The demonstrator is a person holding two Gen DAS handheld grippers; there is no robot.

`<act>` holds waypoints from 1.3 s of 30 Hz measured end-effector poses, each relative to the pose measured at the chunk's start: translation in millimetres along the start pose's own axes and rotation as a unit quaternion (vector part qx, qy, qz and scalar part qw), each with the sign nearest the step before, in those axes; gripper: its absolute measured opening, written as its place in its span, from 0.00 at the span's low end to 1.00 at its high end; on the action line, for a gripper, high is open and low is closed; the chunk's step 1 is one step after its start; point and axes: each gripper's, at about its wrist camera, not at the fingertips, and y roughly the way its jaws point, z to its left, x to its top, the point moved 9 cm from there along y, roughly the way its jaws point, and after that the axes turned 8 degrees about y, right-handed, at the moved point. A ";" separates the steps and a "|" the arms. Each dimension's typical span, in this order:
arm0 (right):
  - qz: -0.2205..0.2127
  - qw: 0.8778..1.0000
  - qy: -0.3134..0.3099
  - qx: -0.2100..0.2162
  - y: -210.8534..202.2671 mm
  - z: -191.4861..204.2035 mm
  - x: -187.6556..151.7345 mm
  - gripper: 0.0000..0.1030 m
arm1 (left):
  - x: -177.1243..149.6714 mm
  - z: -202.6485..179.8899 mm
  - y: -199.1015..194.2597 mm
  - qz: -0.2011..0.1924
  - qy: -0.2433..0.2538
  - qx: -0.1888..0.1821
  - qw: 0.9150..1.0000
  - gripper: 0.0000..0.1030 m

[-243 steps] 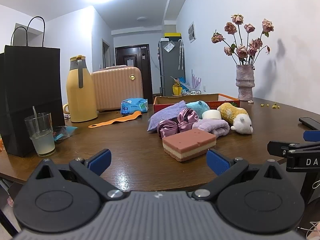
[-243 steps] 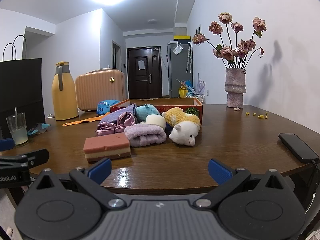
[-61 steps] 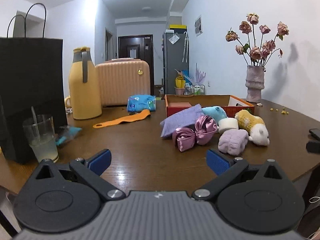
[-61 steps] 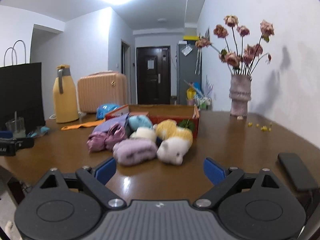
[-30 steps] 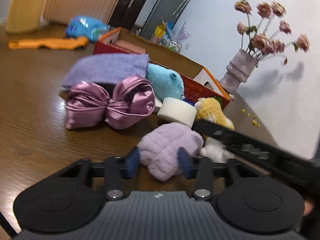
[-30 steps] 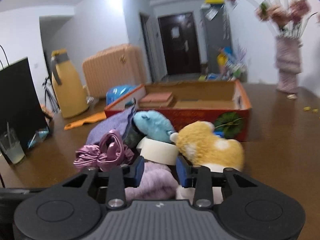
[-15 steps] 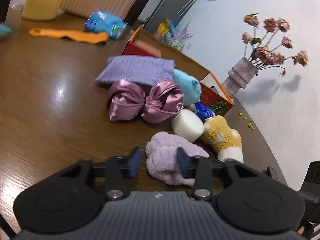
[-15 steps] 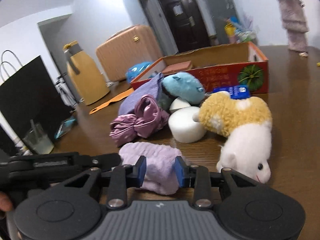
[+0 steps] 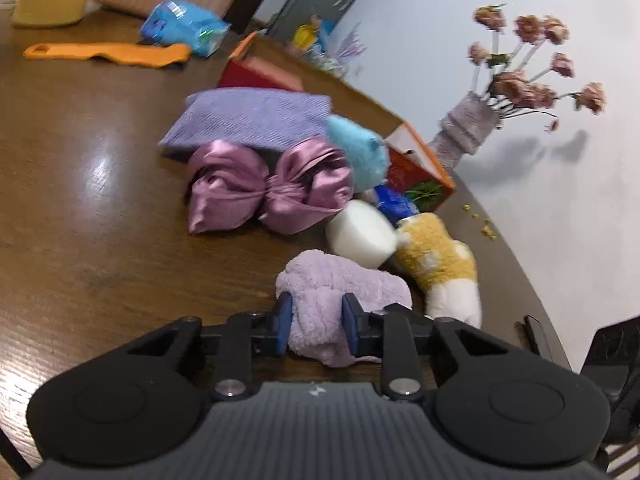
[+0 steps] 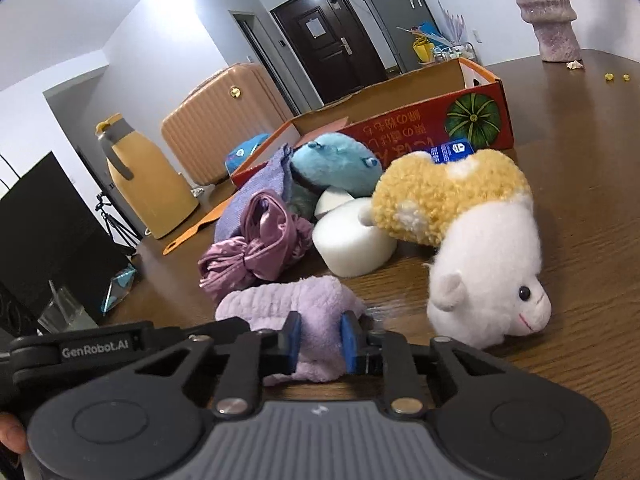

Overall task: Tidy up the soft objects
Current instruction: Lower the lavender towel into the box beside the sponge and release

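A fluffy lilac towel [image 9: 340,284] lies on the brown table at the near side of the pile; it also shows in the right wrist view [image 10: 292,308]. My left gripper [image 9: 316,322] is shut on one end of it. My right gripper [image 10: 318,338] is shut on the other end. Behind it lie a pink satin bow [image 9: 268,188], a white foam roll [image 9: 360,234], a yellow-and-white plush sheep [image 10: 472,240], a blue plush [image 10: 336,168] and a purple cloth [image 9: 256,120]. The red cardboard box [image 10: 436,124] stands behind them, open.
An orange strip [image 9: 108,54] and a blue packet [image 9: 180,30] lie at the far left. A yellow jug [image 10: 148,184], a peach suitcase [image 10: 228,124], a black bag [image 10: 48,224] and a glass [image 10: 64,312] stand left. A vase of flowers [image 9: 472,136] stands far right.
Both grippers have closed tighter on the lilac towel and drawn it nearer. The left view has tilted further down toward the table.
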 end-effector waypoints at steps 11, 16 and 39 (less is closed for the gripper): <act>-0.085 0.994 -0.068 0.031 -4.0 45.2 125.5 0.16 | 152.8 -40.5 17.8 -0.051 0.083 -0.053 0.994 0.25; -0.080 0.994 -0.080 0.000 67.1 41.5 229.9 0.16 | 244.9 -21.2 117.2 -0.002 0.090 -0.041 0.995 0.25; 0.088 0.988 0.084 -0.094 247.9 -69.0 309.4 0.43 | 291.7 28.9 252.2 0.108 0.118 0.076 0.984 0.51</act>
